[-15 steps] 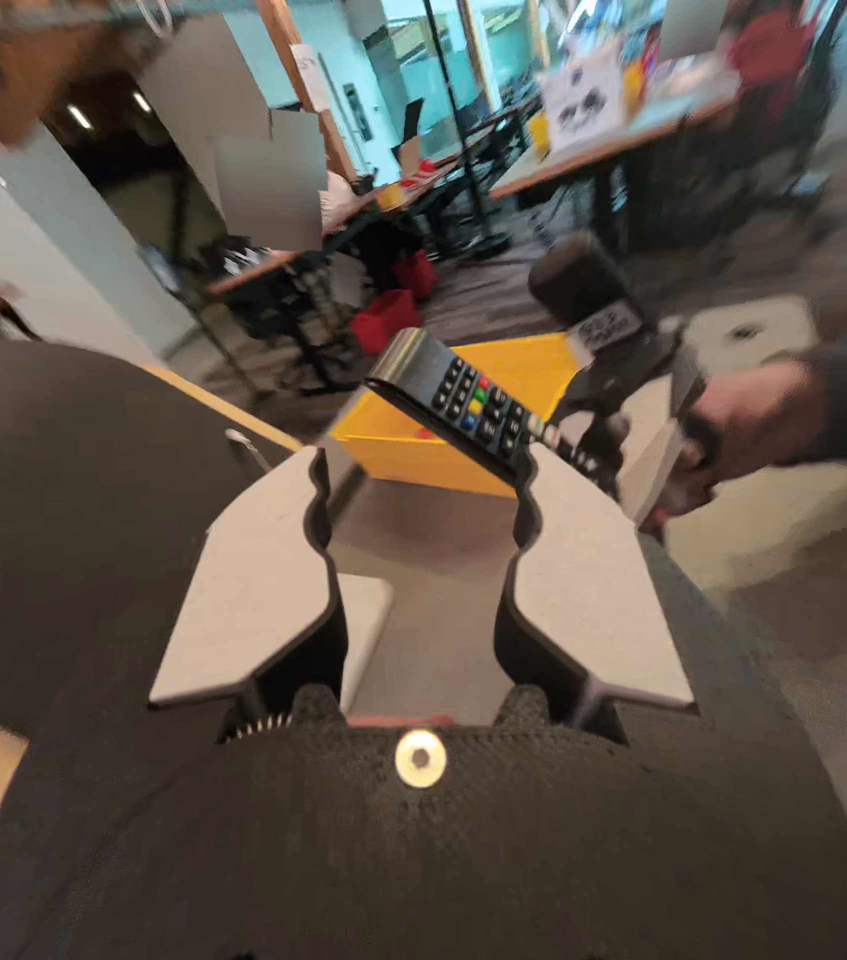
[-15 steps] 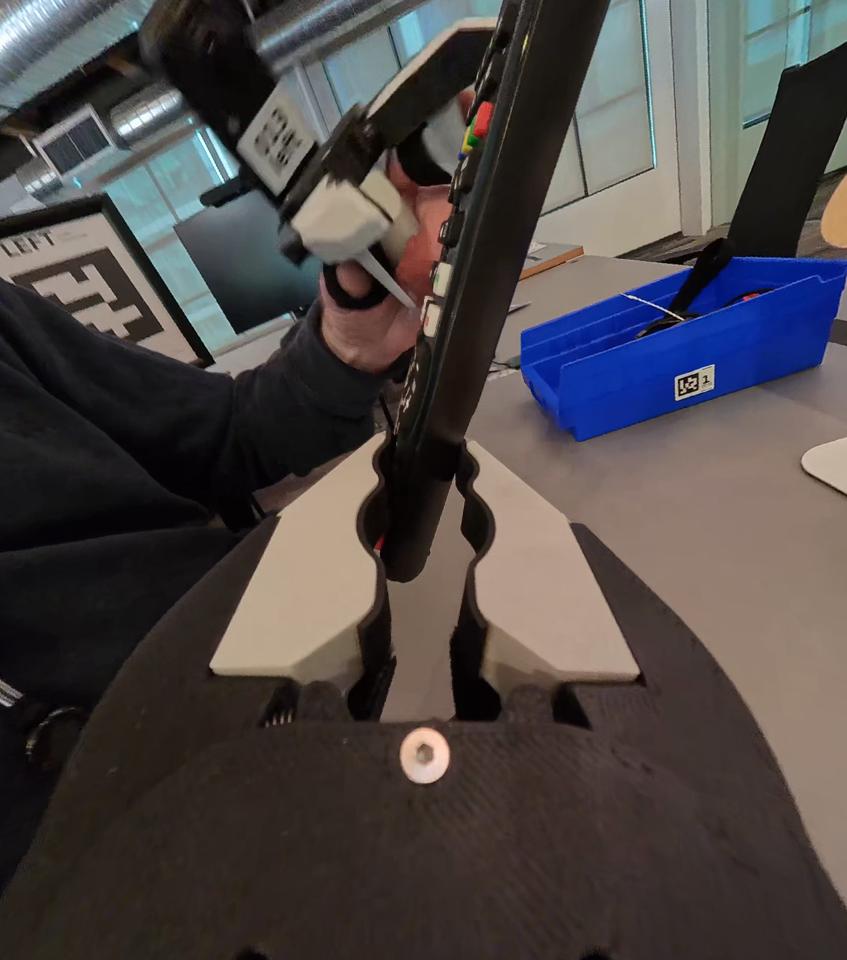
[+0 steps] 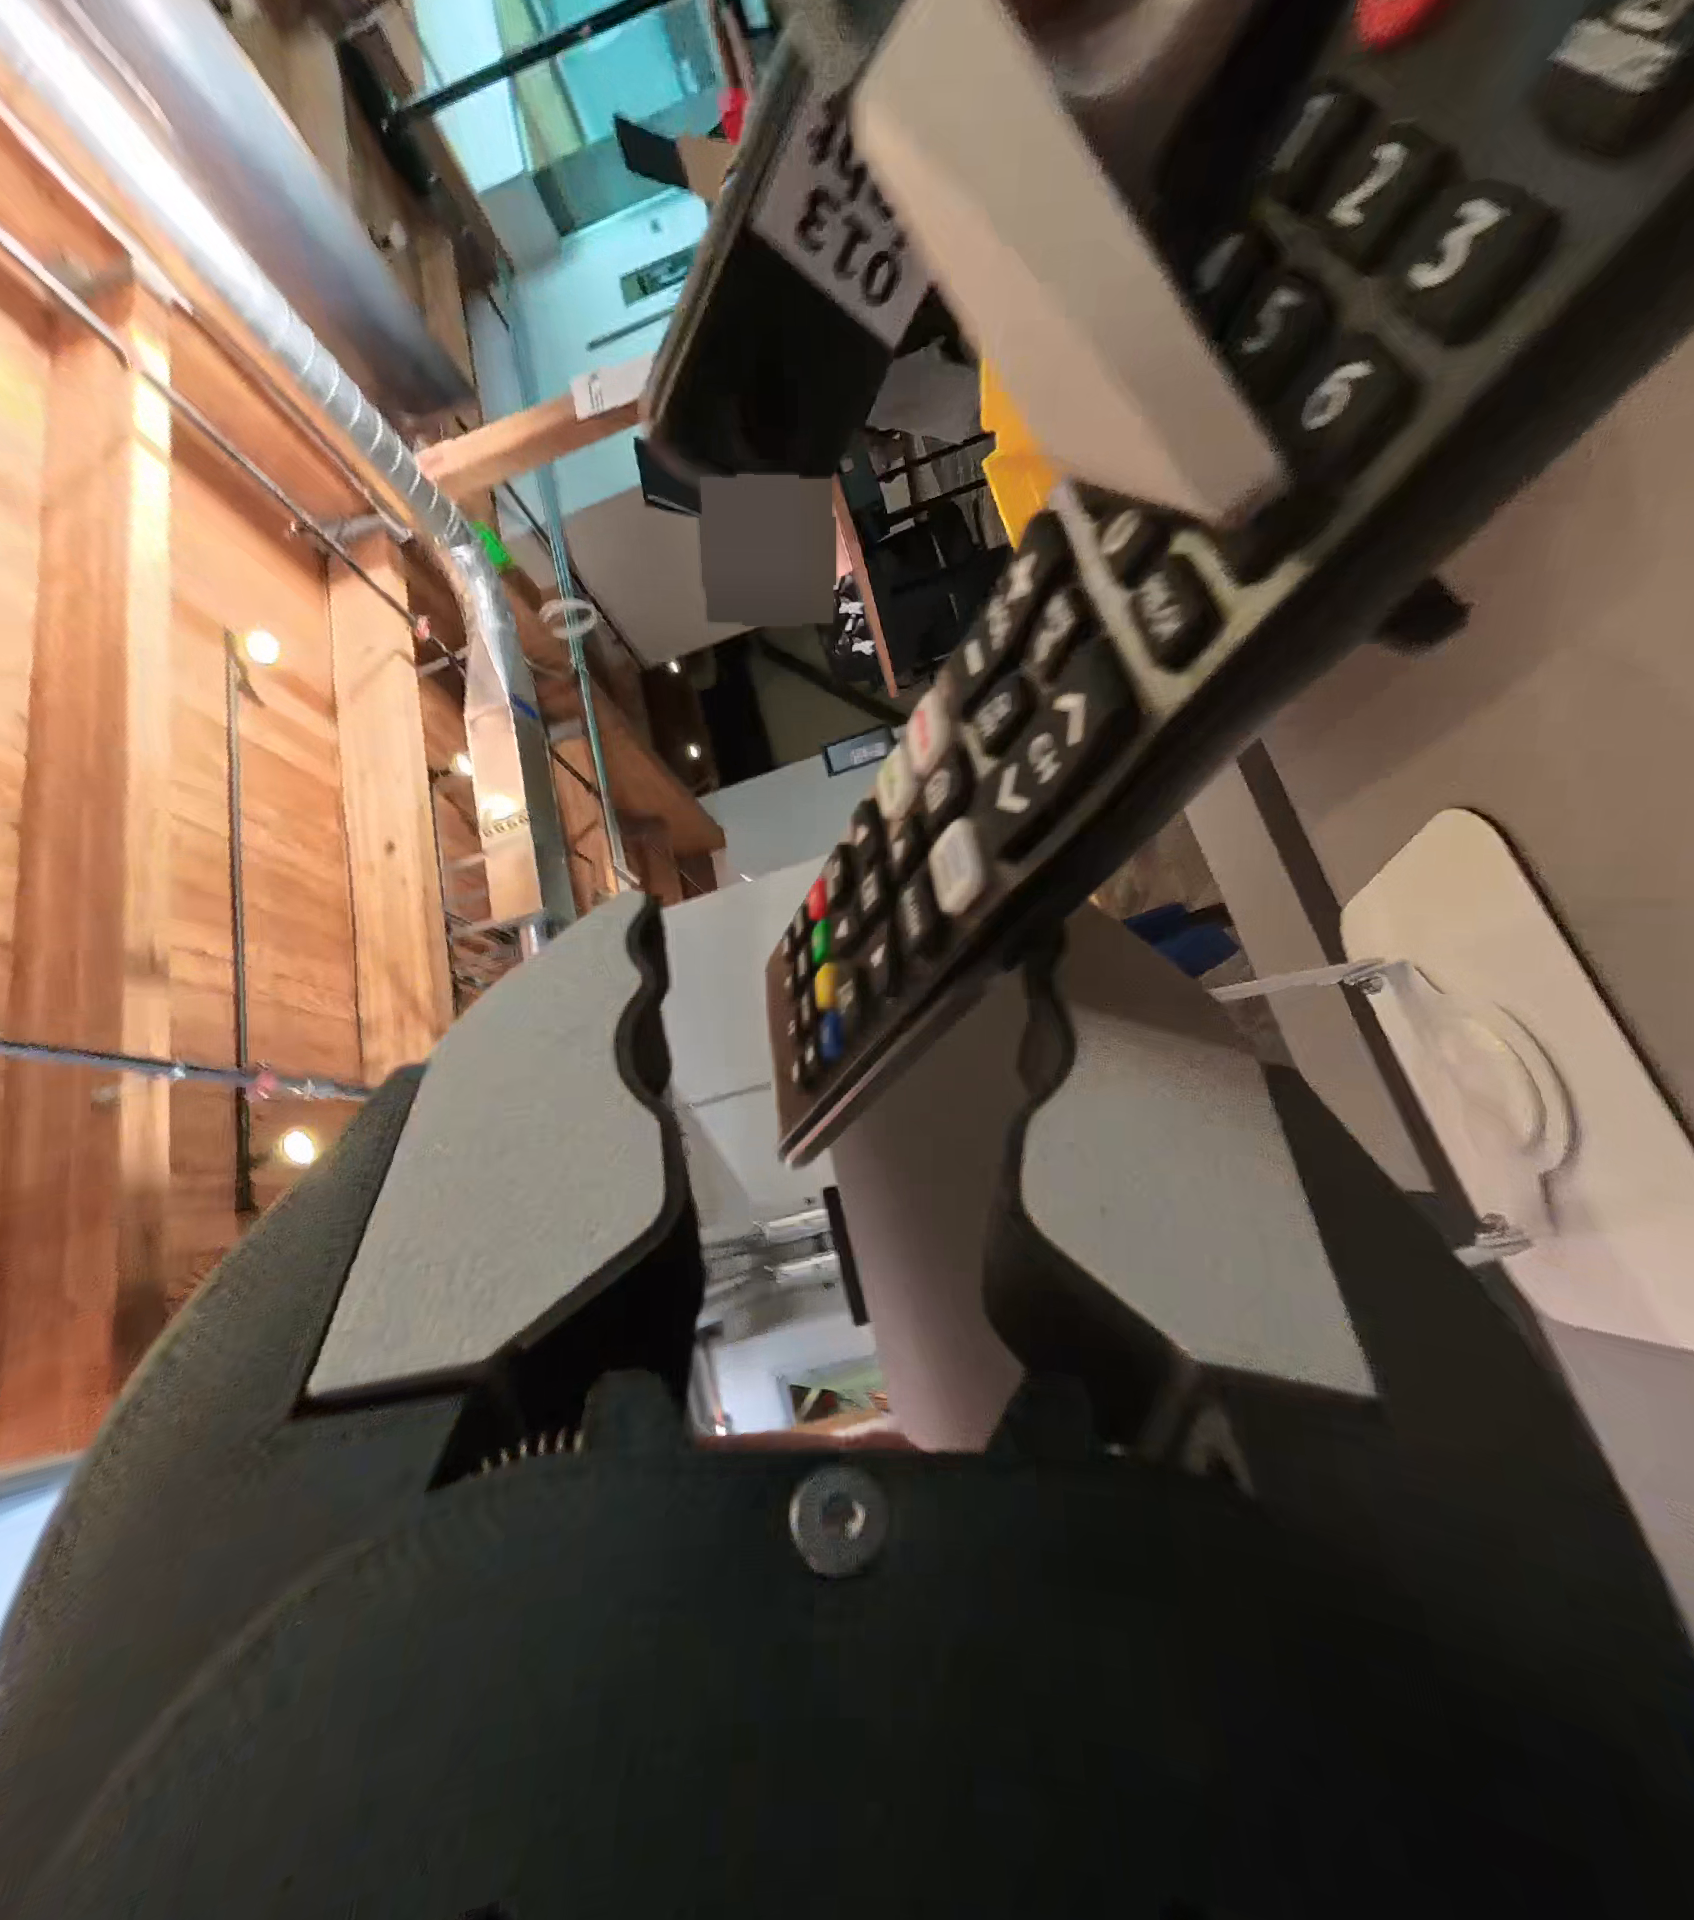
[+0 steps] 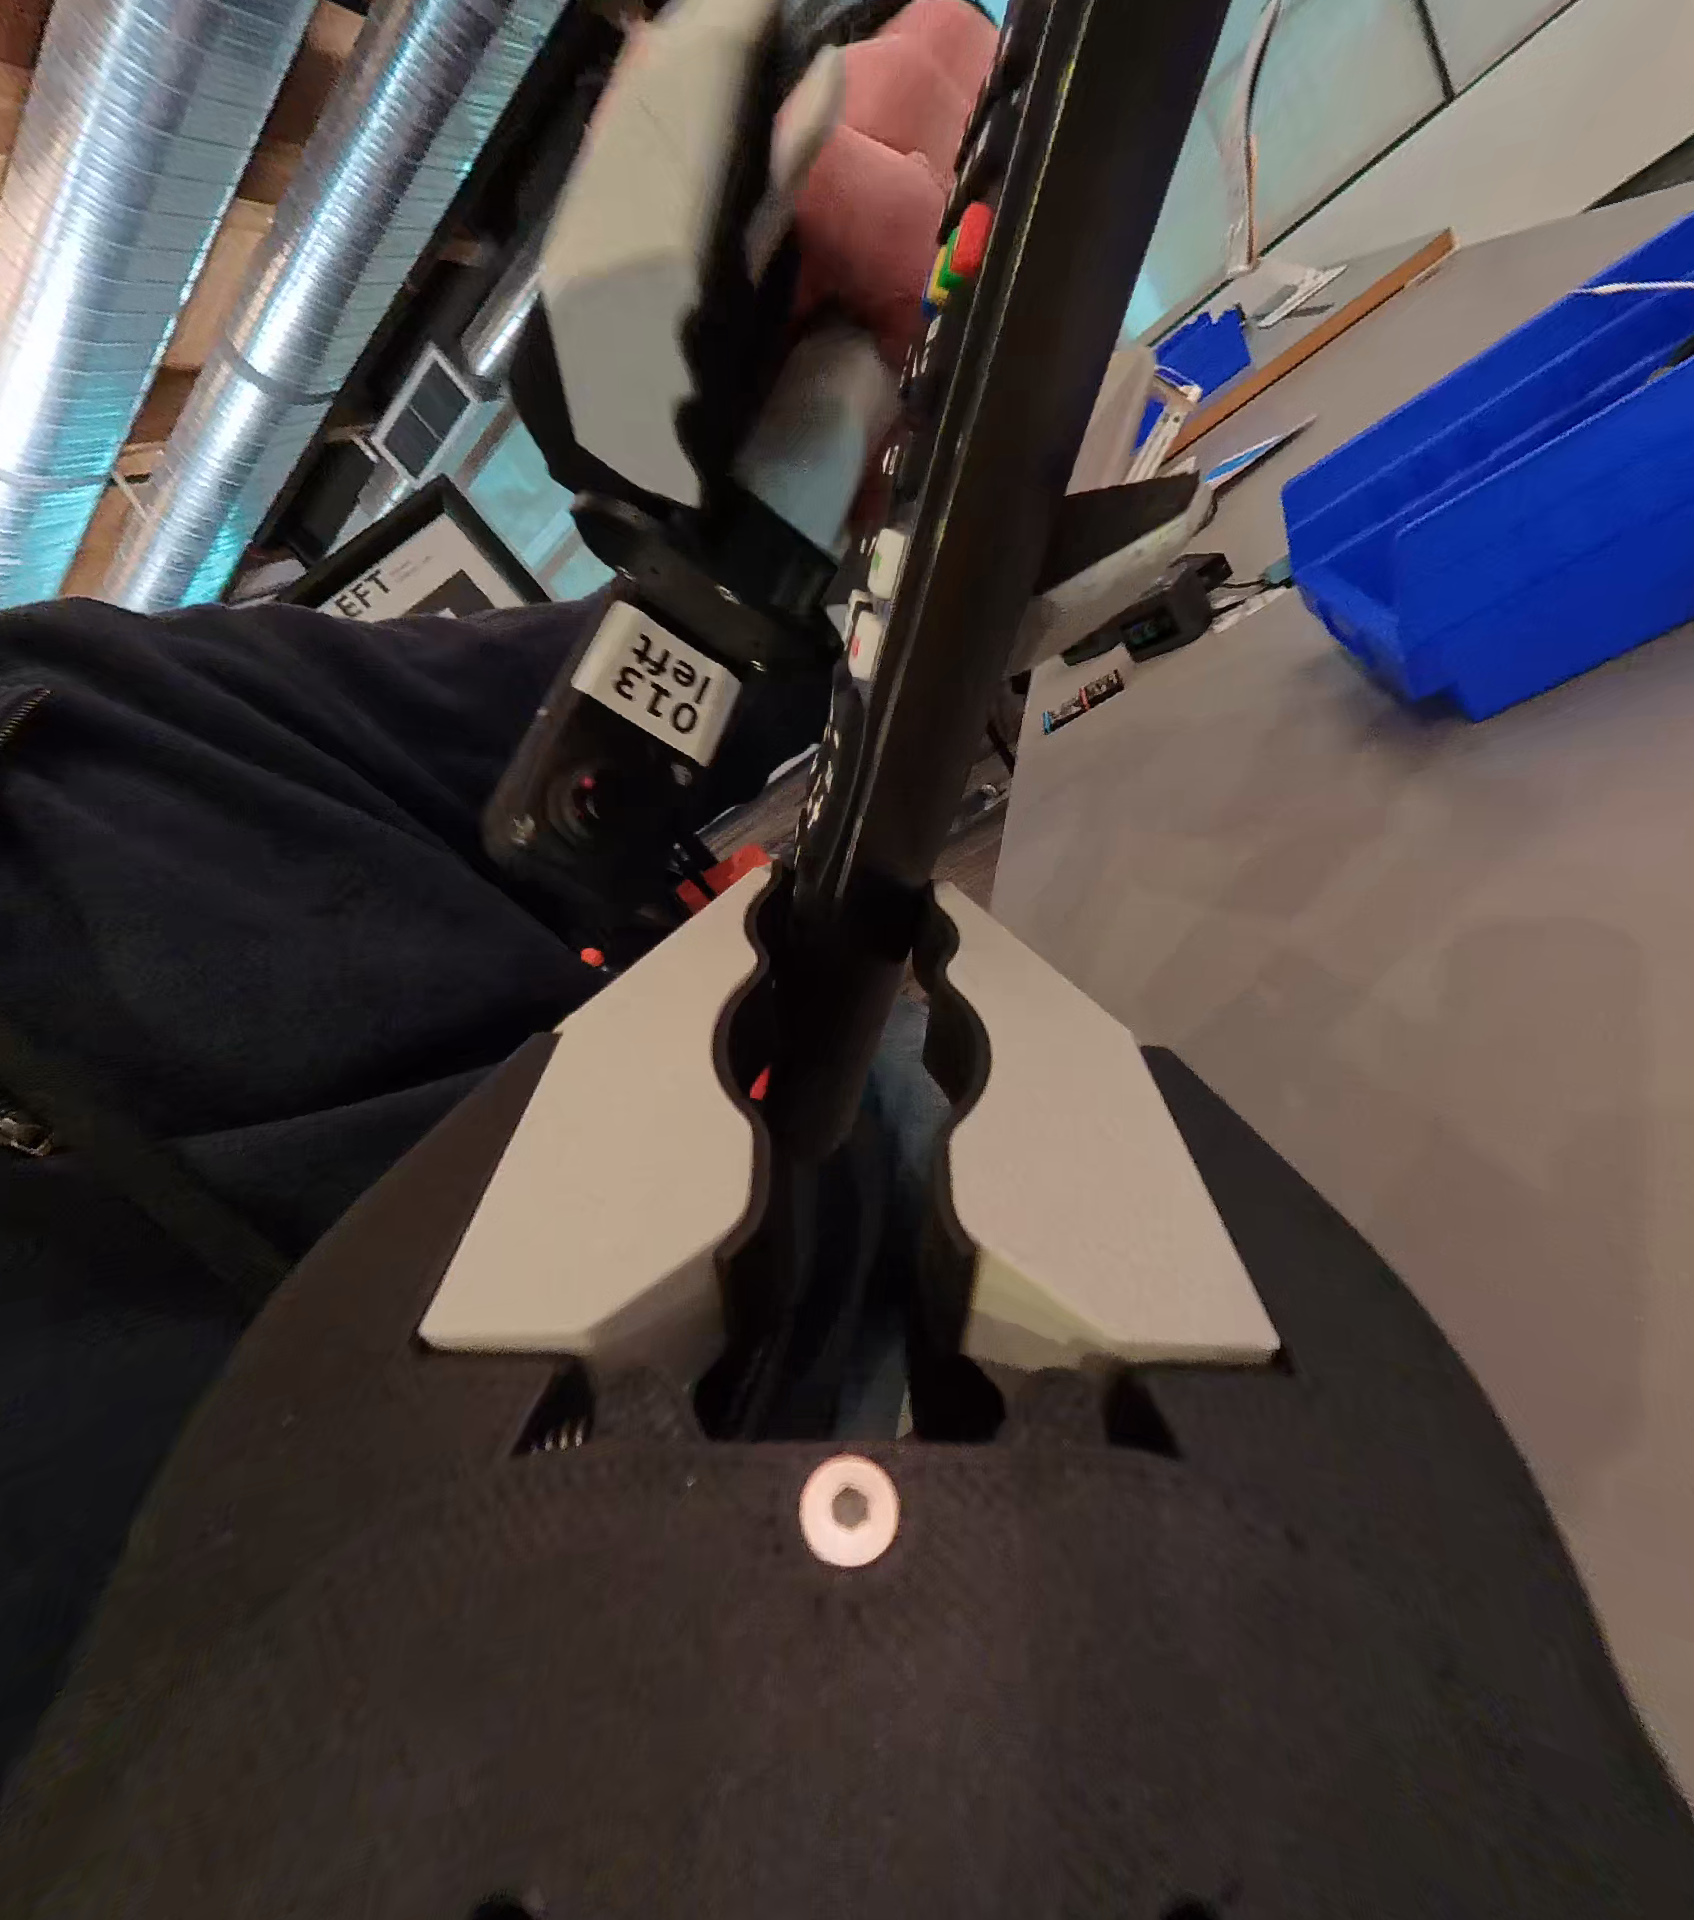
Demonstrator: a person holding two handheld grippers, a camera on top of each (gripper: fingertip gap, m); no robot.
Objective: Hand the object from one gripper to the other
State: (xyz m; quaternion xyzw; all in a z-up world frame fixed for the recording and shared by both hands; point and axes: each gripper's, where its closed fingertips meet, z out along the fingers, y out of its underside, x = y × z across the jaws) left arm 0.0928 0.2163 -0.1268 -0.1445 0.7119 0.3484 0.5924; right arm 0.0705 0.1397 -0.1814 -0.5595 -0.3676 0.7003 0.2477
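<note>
My right gripper (image 4: pixel 848 935) is clamped on the lower end of the black remote control (image 4: pixel 936 582), which rises from the centre of the right wrist frame to its top edge, coloured buttons facing left. My left gripper (image 3: pixel 838 961) stands spread apart, and the remote's (image 3: pixel 936 883) far end reaches down from the upper right of the left wrist frame into the gap, lying against the right-hand finger and clear of the left-hand one. In the right wrist view the left gripper (image 4: pixel 718 343) sits upper centre, just beside the remote. A blue bin (image 4: pixel 1549 520) rests on the grey table (image 4: pixel 1394 935) at right.
</note>
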